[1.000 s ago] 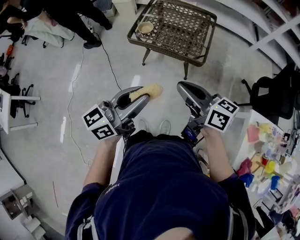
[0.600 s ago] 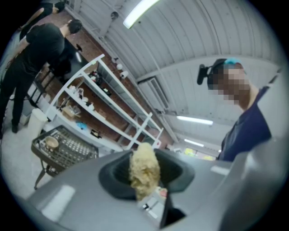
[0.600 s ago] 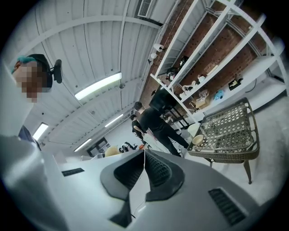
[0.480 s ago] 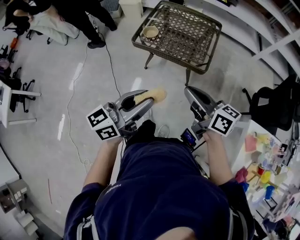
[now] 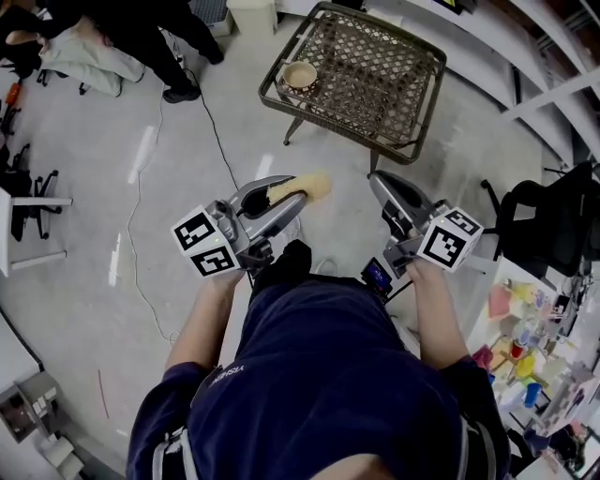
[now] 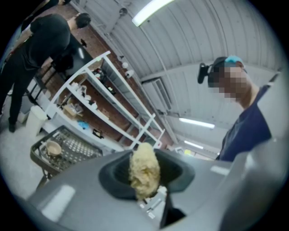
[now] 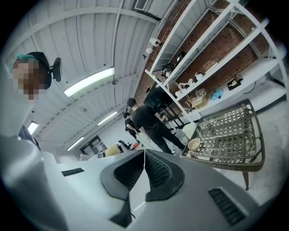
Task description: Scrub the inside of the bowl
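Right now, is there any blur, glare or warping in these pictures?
Head view: sharp, edges bowed, glare streaks on the floor. Left gripper view: fisheye, dark corners, the sponge slightly soft, ceiling light blown out. Right gripper view: fisheye too, wicker table fairly crisp.

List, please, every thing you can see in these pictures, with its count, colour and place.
table: one, dark woven top, on the floor ahead
bowl: one, beige, on the table's left corner
sponge: one, yellow, sticking out ahead of the person
shelf rack: one, white, by the brick wall behind the table
office chair: one, black, at the right
white table: one, at the right edge, with many small colourful things
bystander: at least one, dark clothes, top left of the head view
left gripper: one, grey, shut on the sponge
right gripper: one, grey, shut, empty
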